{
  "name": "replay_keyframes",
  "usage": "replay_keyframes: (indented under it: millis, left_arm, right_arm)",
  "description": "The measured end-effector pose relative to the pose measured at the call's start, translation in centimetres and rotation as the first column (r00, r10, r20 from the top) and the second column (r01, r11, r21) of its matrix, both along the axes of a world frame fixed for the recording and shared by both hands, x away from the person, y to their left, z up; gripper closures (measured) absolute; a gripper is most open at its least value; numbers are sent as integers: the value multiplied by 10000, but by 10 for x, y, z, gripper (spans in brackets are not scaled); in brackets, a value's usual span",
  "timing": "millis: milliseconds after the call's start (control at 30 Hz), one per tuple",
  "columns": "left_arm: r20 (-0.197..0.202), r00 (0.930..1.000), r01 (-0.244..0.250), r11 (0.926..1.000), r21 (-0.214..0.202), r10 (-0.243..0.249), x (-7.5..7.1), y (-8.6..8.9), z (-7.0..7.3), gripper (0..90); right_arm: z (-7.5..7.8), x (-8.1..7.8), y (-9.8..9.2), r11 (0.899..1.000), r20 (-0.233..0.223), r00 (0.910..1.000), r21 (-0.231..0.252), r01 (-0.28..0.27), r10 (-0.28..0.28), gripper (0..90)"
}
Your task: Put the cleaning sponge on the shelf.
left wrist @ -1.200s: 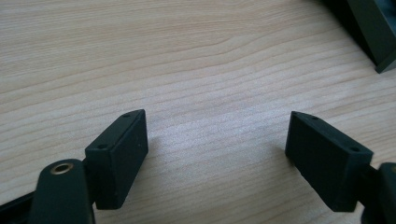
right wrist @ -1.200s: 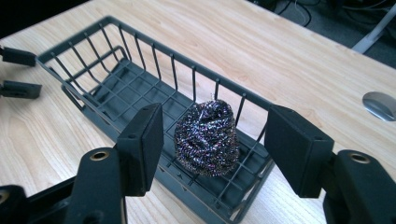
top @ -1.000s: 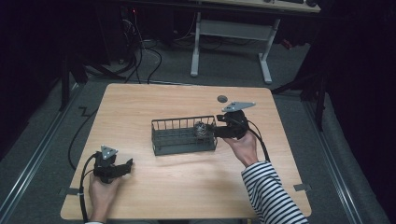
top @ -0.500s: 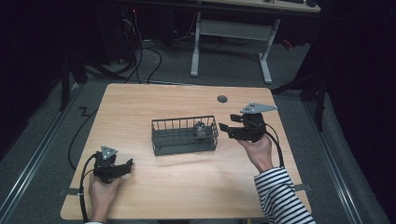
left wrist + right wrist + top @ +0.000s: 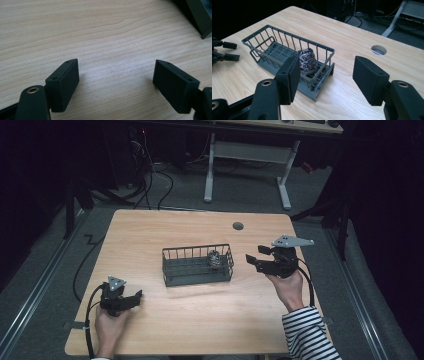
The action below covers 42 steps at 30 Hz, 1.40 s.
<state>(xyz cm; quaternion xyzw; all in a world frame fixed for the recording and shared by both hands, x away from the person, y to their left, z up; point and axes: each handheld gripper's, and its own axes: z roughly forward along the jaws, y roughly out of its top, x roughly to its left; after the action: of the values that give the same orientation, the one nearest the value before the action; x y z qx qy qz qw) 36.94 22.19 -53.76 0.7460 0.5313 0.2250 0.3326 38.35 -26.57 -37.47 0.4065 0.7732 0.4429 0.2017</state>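
Right tongs (image 5: 256,259) drawn back from basket (image 5: 197,266) — gaping, empty, left tongs (image 5: 116,75) wide — scrubber (image 5: 307,61) glittery up close.

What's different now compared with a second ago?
The right gripper has backed off to the right, away from the wire basket, jaws open and empty. The glittery ball stays in the basket's right end. The left gripper stays put near the table's front left, open, and the basket hasn't shifted.

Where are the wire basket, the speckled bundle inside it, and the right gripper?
wire basket (image 5: 172,253): high view, far rim.
speckled bundle (image 5: 307,61): right gripper view, its front face.
right gripper (image 5: 255,260): high view, between its fingertips.
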Motion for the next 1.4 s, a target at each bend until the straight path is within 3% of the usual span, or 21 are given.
replay_keyframes:
  millis: [267,367,767,1067,1100,1133,1400]
  left_arm:
    - [-2,10000,-1,10000,-1,1,0,0,0,215]
    - [-3,10000,2,10000,0,-2,0,0,0,215]
    - [10,10000,-5,10000,1,5,0,0,0,214]
    - [9,10000,0,10000,8,0,0,0,0,214]
    - [7,10000,-2,10000,6,2,0,0,0,214]
    - [9,10000,0,10000,6,0,0,0,0,214]
    - [9,10000,1,10000,6,-1,0,0,0,213]
  right_arm:
    - [-7,-12,-12,9998,-55,9998,112,180,-180,394]
    - [-10,-19,-21,9986,-43,9994,418,332,-331,394]
    - [-24,-34,-41,9941,-71,9971,779,755,-752,396]
    - [-36,-40,-51,9896,-233,9948,1021,1012,-993,397]
    - [-37,-40,-52,9890,-264,9950,1106,986,-962,397]
    - [-41,-41,-55,9836,-389,9954,1550,928,-878,397]
    - [-55,-44,-56,9815,-534,9942,1626,1008,-933,397]
